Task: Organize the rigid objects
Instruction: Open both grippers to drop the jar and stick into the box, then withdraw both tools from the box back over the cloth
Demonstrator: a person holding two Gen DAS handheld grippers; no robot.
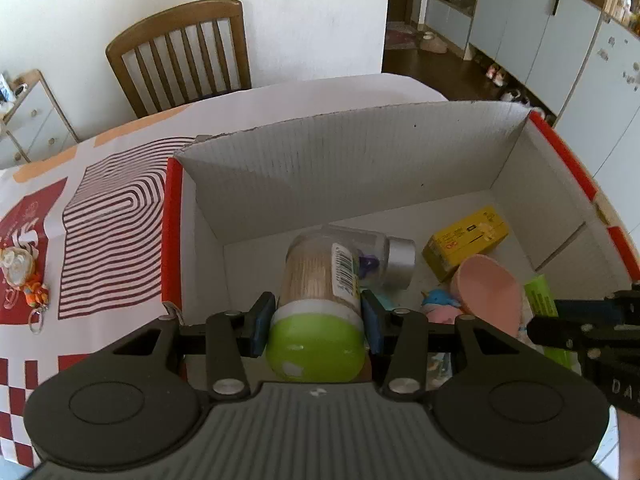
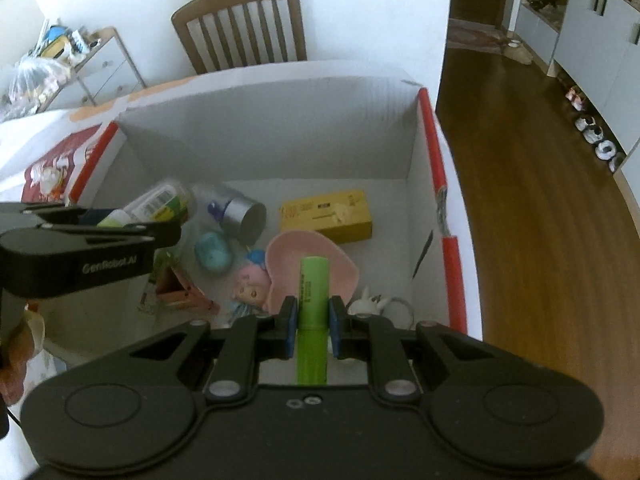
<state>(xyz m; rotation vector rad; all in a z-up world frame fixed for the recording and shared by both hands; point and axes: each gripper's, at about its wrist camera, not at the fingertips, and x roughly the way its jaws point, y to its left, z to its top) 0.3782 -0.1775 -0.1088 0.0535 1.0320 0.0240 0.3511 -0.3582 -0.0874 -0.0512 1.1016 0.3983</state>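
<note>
My left gripper [image 1: 316, 316] is shut on a clear toothpick jar with a green lid [image 1: 316, 300] and holds it over the white cardboard box [image 1: 360, 160]. My right gripper [image 2: 313, 322] is shut on a green tube [image 2: 314, 300] and holds it over the box [image 2: 260, 128], above a pink heart-shaped dish [image 2: 288, 256]. In the box lie a clear bottle with a silver cap [image 2: 240, 216], a yellow carton [image 2: 326, 216], a teal egg [image 2: 212, 250], a pink-haired doll [image 2: 250, 288] and a white bunny keychain [image 2: 370, 304].
An orange keychain toy [image 1: 24, 280] lies on the red-and-white patterned tablecloth [image 1: 108, 220] left of the box. A wooden chair [image 1: 180, 52] stands behind the table. Wooden floor [image 2: 520, 200] lies to the right, past the table edge.
</note>
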